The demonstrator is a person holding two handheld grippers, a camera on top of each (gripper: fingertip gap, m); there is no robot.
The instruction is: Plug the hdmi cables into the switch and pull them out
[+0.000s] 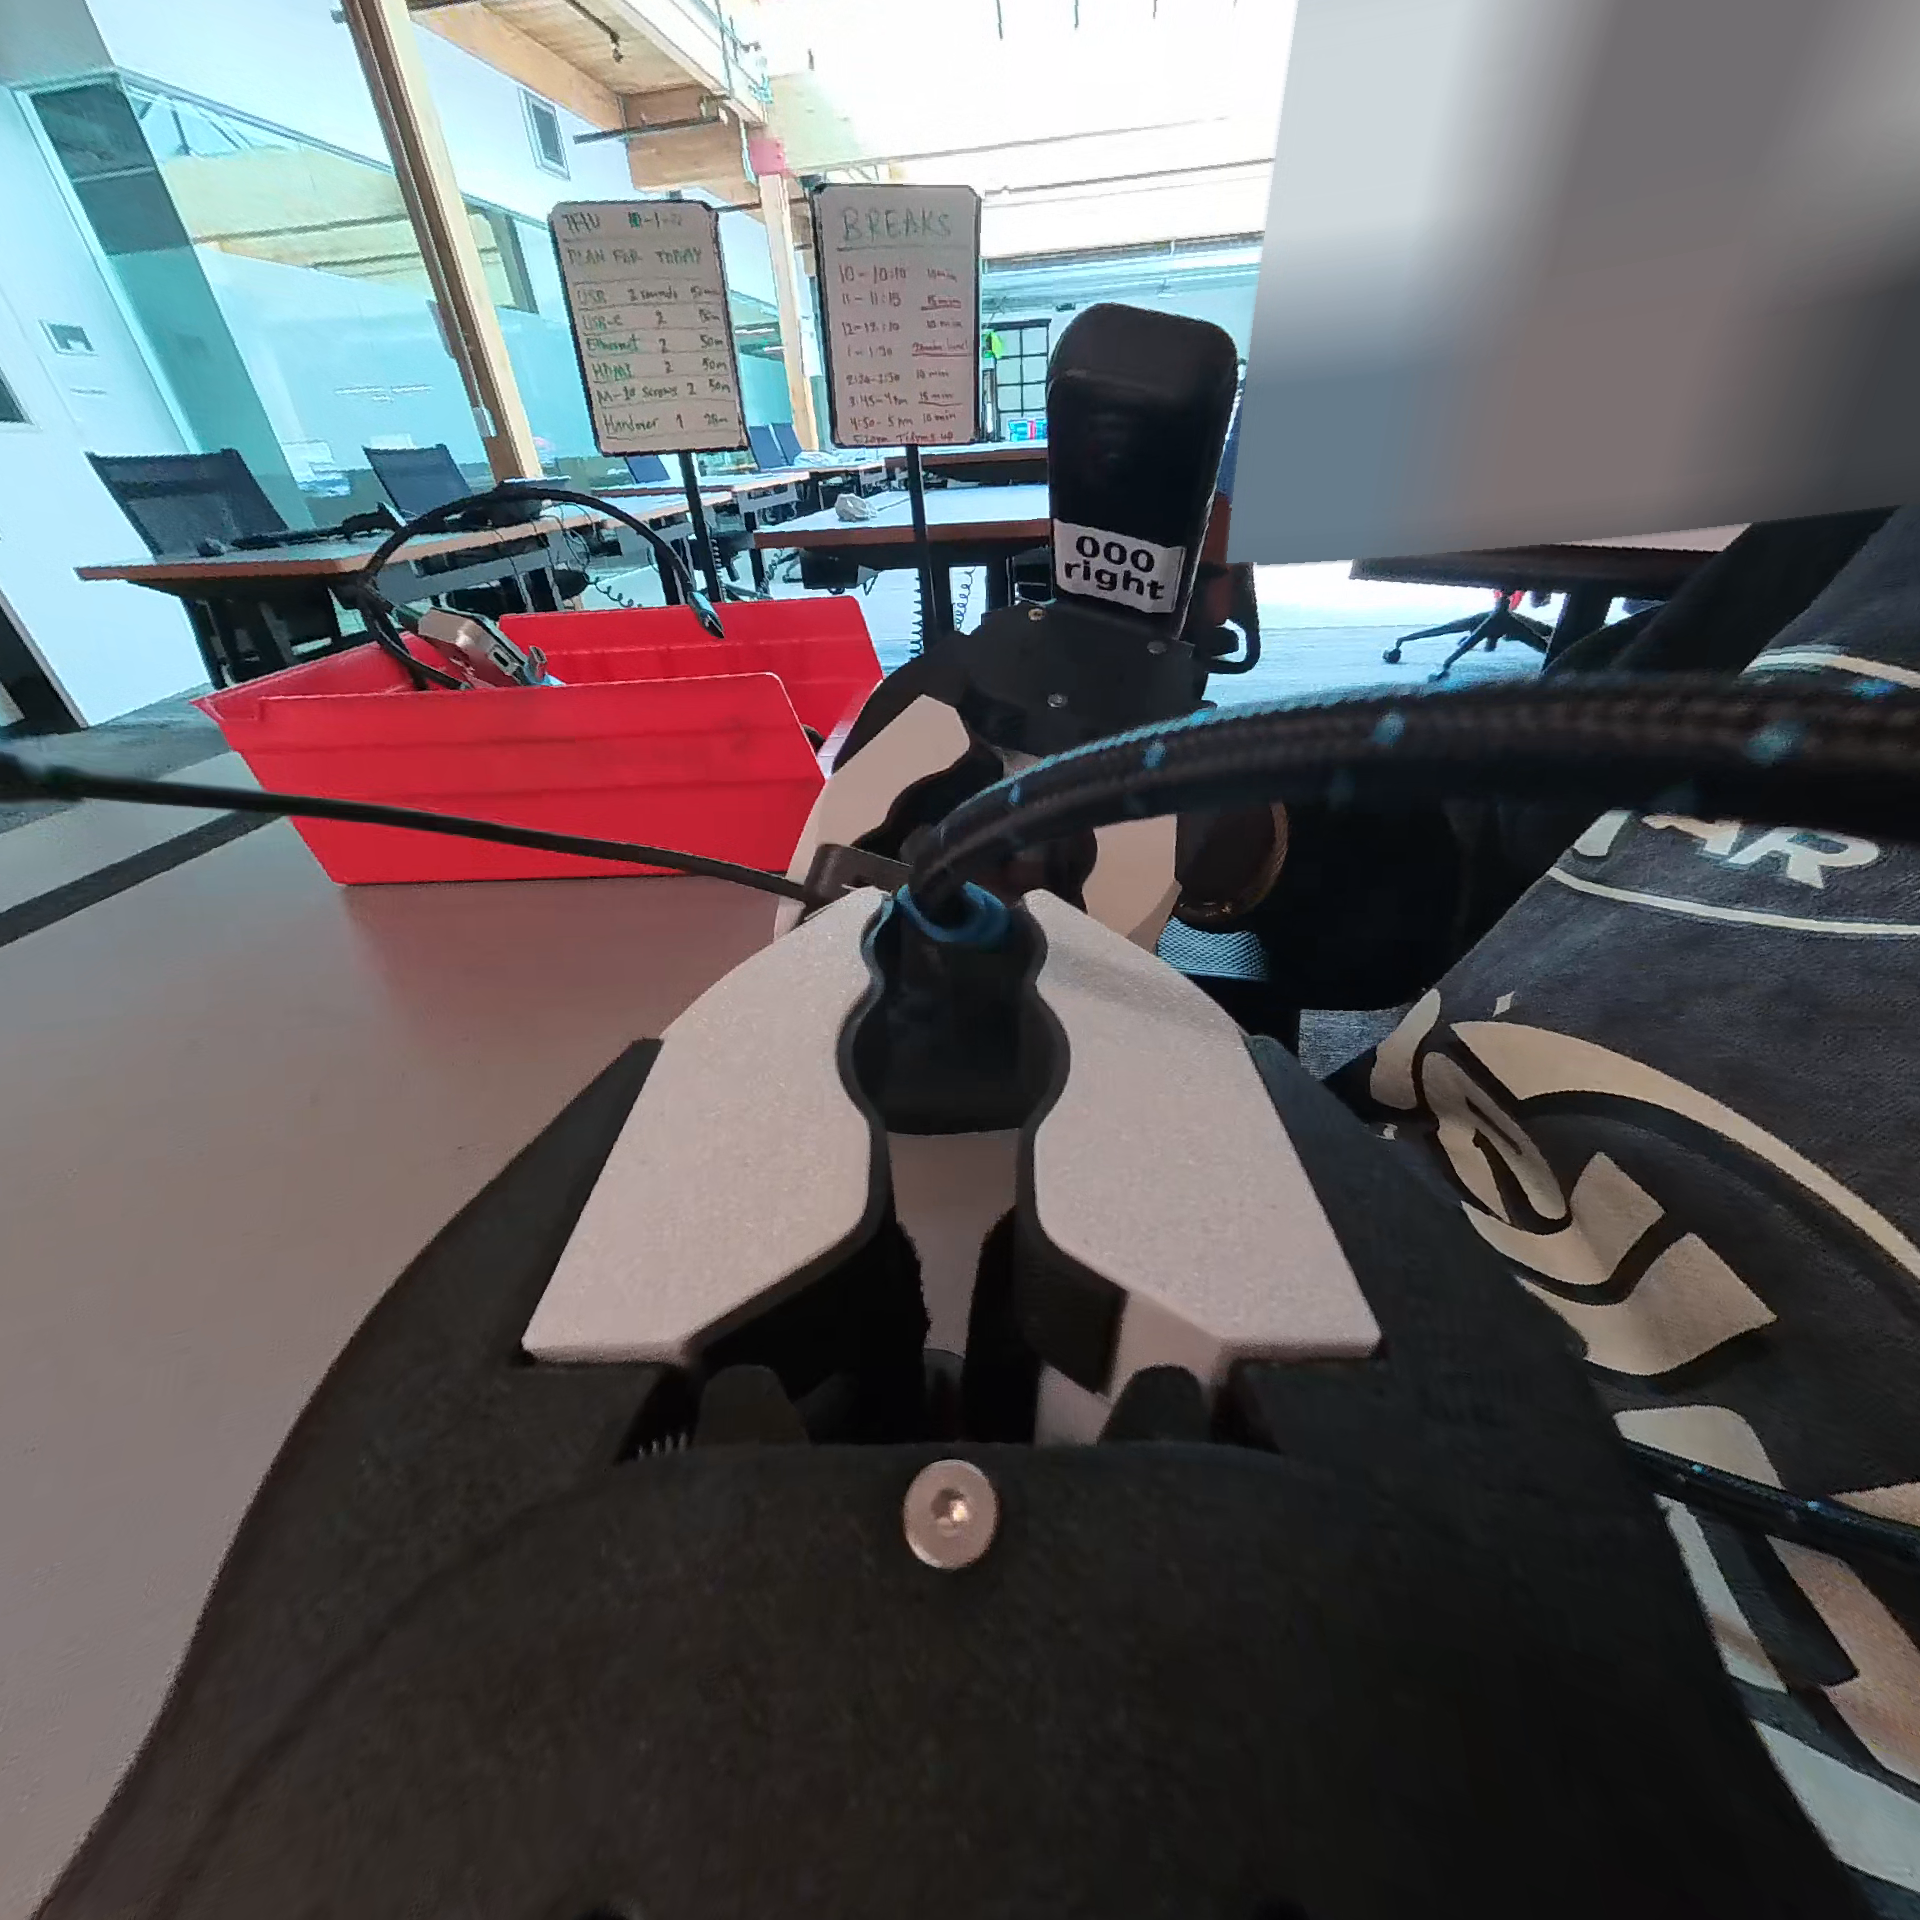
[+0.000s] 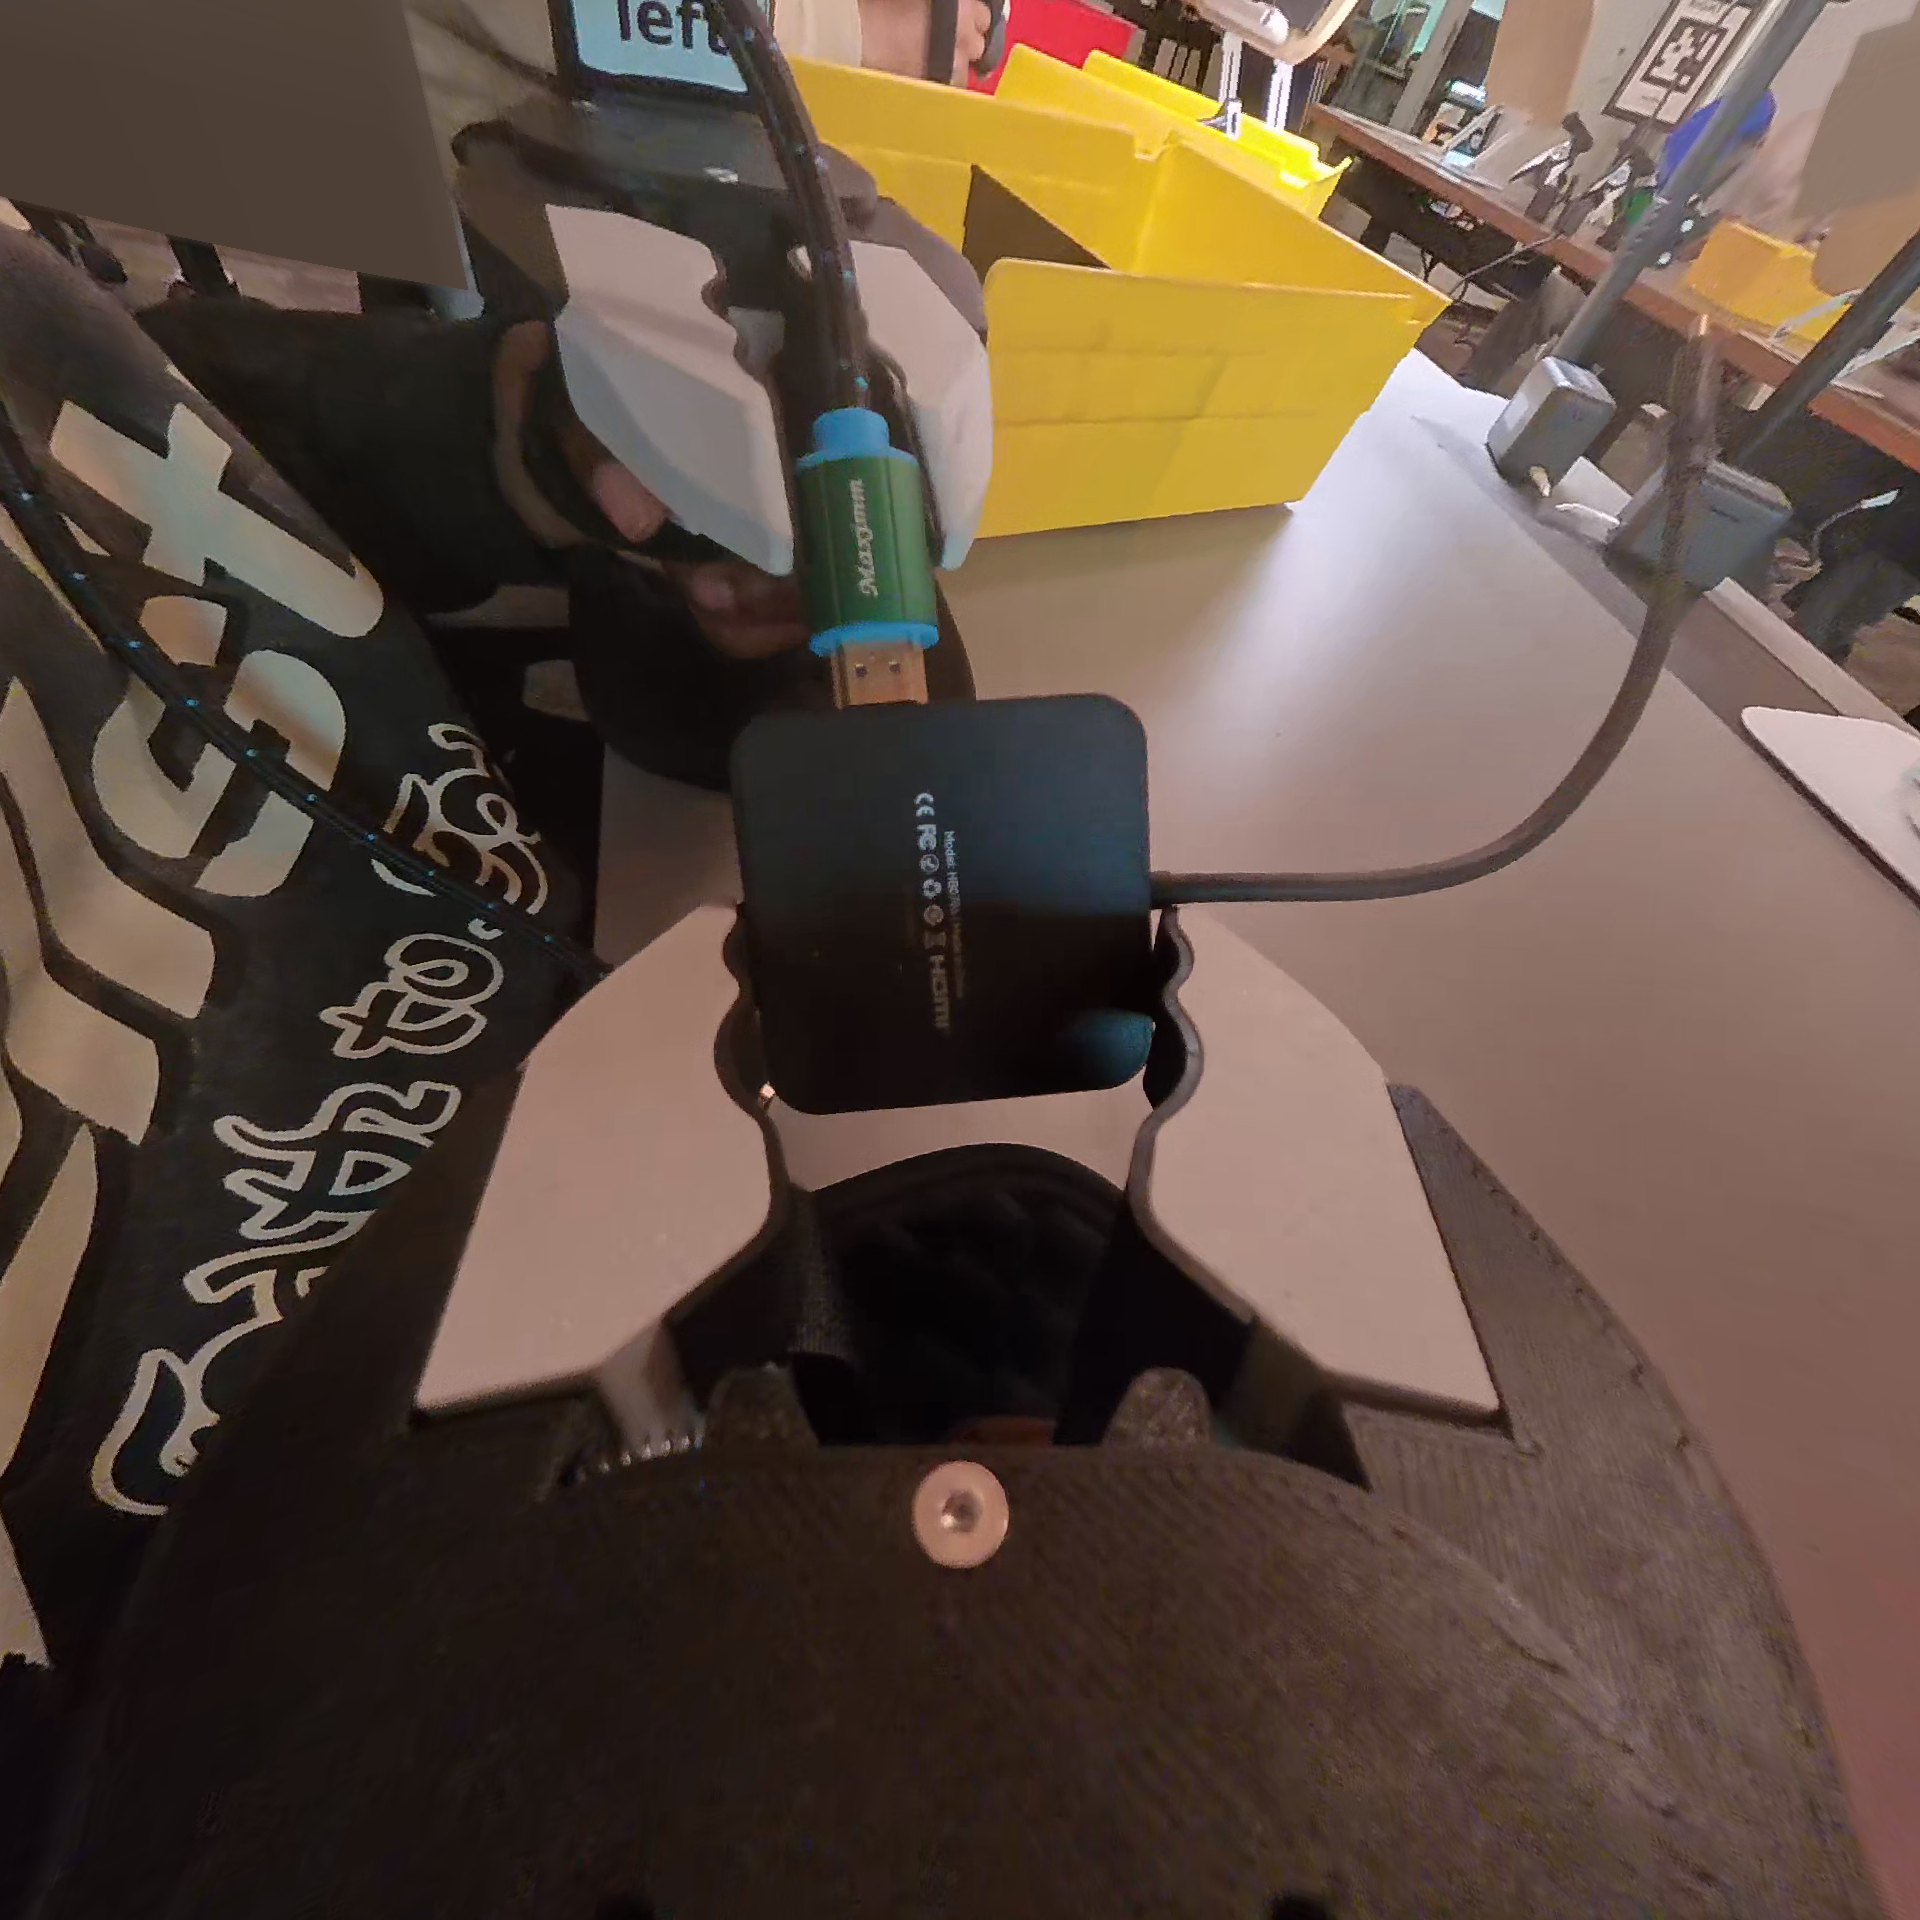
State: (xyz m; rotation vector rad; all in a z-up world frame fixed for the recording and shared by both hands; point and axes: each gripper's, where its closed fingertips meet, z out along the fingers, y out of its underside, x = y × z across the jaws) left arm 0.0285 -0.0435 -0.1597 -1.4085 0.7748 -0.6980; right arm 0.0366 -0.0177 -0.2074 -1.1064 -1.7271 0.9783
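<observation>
Each gripper (image 2: 951,997) has pale grey wavy-edged fingers (image 2: 613,1195) on a black textured body. A silver screw (image 2: 959,1524) sits centred behind the jaws. The person wears a dark garment (image 2: 239,831) with cream print.

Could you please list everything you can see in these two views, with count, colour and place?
HDMI plug: one, green with blue ends, gold tip at the switch's far edge.
braided cable: one, black with blue flecks, runs from the plug.
switch: one, black, above the table.
thin cable: one, black, leaves the switch's side.
red bin: one, on the table.
yellow bins: several, behind the switch.
whiteboards: two, on stands, background.
table: one, brown.
left gripper: shut on the plug.
right gripper: shut on the switch.
</observation>
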